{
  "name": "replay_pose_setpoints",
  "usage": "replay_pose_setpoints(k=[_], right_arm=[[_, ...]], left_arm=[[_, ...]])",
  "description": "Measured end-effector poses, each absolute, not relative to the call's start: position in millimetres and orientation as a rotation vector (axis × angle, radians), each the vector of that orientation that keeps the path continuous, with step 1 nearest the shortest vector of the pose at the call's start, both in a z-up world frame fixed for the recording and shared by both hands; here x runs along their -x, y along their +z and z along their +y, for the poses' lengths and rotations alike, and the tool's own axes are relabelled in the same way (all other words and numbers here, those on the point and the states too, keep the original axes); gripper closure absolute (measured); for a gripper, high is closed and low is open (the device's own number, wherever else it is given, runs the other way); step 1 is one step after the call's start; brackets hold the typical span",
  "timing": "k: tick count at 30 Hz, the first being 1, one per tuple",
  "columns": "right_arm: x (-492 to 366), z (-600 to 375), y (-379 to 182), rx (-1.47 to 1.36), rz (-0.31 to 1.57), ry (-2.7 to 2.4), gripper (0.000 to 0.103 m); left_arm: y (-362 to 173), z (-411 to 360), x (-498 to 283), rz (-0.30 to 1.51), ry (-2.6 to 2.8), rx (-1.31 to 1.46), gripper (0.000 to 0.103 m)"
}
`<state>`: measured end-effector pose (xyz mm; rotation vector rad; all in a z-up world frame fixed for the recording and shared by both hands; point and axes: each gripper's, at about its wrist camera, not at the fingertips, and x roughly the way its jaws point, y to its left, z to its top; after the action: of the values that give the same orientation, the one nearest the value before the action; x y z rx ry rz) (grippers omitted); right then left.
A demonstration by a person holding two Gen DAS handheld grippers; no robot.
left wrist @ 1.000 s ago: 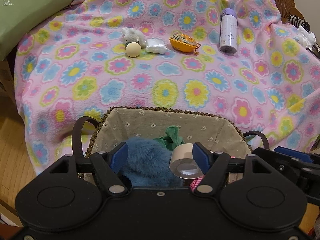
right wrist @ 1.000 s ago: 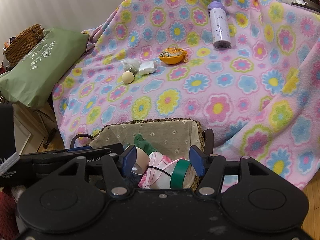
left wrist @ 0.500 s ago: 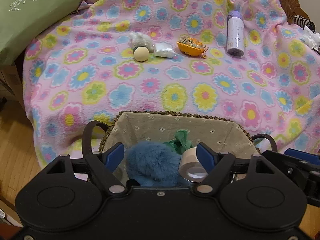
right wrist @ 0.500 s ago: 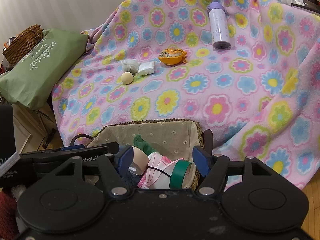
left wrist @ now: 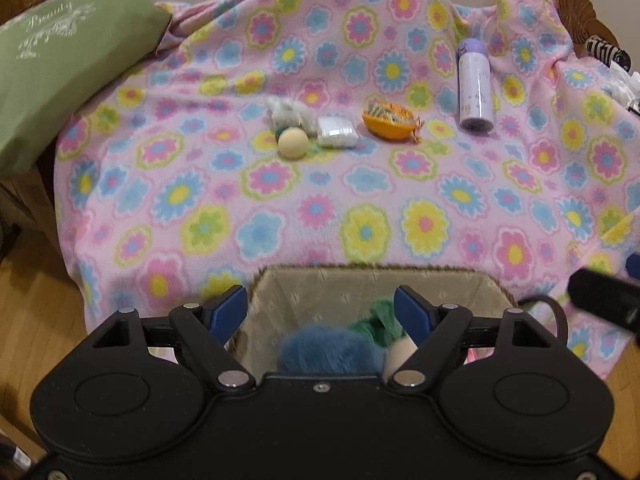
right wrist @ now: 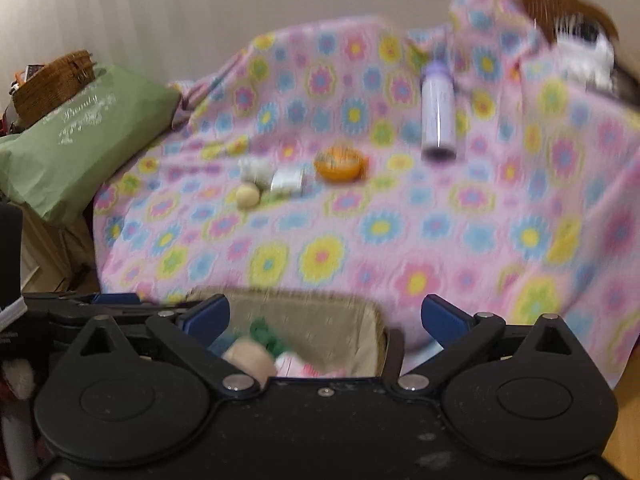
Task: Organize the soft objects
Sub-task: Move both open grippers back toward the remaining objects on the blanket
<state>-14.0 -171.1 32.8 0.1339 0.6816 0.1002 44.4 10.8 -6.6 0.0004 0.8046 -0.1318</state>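
- Lined basket [left wrist: 320,292] sits at the near edge of the flowered blanket [left wrist: 360,200], right under both cameras. Inside it: blue fluffy item [left wrist: 328,348], green cloth [left wrist: 380,320], a beige tape roll [right wrist: 248,358] and something pink-and-white [right wrist: 296,366], all packed close.
- Left hand-held gripper [left wrist: 318,308] over the basket, jaws apart and lately widening; the blue fluffy item lies below between them, pads not on it.
- Right hand-held gripper [right wrist: 324,316] also over the basket, jaws just spread wide, nothing clamped; this view is blurred.
- Still out on the blanket, well beyond the basket: cream ball [left wrist: 293,143] touching a white fuzzy toy [left wrist: 290,110], a white wrapped packet [left wrist: 337,133] just beside the ball, an orange pouch [left wrist: 390,120] near that.
- Purple bottle [left wrist: 475,86] lies on its side further right, apart from the cluster.
- Green pillow [left wrist: 60,68] at the blanket's left edge, a wicker basket [right wrist: 56,80] behind it.
- Open blanket between the lined basket and the cluster, nothing in the path.
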Motion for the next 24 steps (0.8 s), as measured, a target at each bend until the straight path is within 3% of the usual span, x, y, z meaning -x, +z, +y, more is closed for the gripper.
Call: replay_pose_setpoints(k=[2,4,8,11,24], right_arm=[[8,-175,41,-0.132,0.644,0.090,0.000],[-1,-178,48,-0.138,0.618,0.080,0.000],[-24,-185,53,-0.146,0.576,0.073,0.000],[-41,-186,50,-0.132,0.551,0.064,0.000],[-123,-175,15,0.039,0.623,0.069,0.000]], left_arm=[[-2,13,-50,0.787,-0.139,-0.009,0.024],[3,16,-57,0.764,-0.142,-0.009,0.014],[9,22,-72,0.693,-0.107,-0.017,0.013],[9,29,-86,0.657,-0.085,-0.013,0.004],[-16,19,-142,0.640,-0.109,-0.150,0.003]])
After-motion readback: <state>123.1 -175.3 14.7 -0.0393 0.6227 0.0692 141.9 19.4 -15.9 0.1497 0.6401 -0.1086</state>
